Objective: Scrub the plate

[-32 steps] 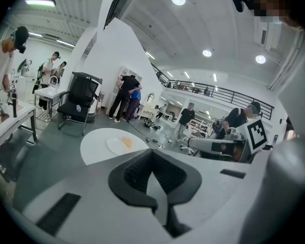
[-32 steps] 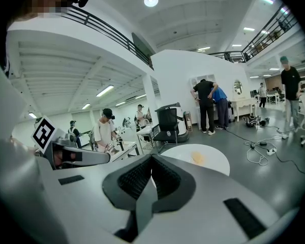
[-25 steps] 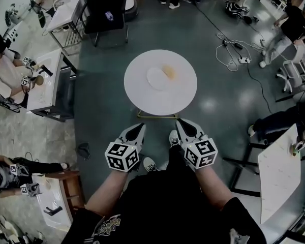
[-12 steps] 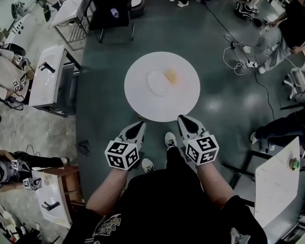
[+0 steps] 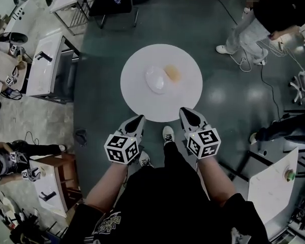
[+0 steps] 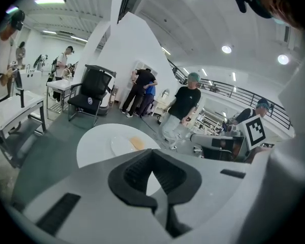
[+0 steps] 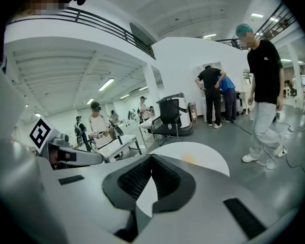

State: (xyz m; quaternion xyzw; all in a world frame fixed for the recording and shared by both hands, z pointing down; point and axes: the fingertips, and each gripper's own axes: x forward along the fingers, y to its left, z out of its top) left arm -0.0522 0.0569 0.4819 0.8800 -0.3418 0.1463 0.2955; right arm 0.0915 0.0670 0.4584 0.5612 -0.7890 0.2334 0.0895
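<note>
A white plate (image 5: 155, 79) lies near the middle of a round white table (image 5: 142, 103), with a yellow-orange sponge (image 5: 172, 73) at its right edge. In the left gripper view the plate (image 6: 123, 145) and sponge (image 6: 137, 143) show beyond the jaws. The right gripper view shows the table (image 7: 203, 154) and the sponge (image 7: 189, 159) as a faint orange patch. My left gripper (image 5: 138, 120) is shut and empty, just short of the table's near edge. My right gripper (image 5: 185, 113) is also shut and empty, its tip at the table's near rim.
A person in a black top and light trousers (image 5: 259, 19) stands right of the table. A black office chair (image 5: 114, 1) stands behind it. White workbenches (image 5: 46, 67) with people line the left; another white table (image 5: 272, 184) is at the right. Cables (image 5: 274, 50) trail on the grey floor.
The view has moved forward: the round table is nearer and both gripper tips now reach its near edge. The person at the right has walked closer to the table.
</note>
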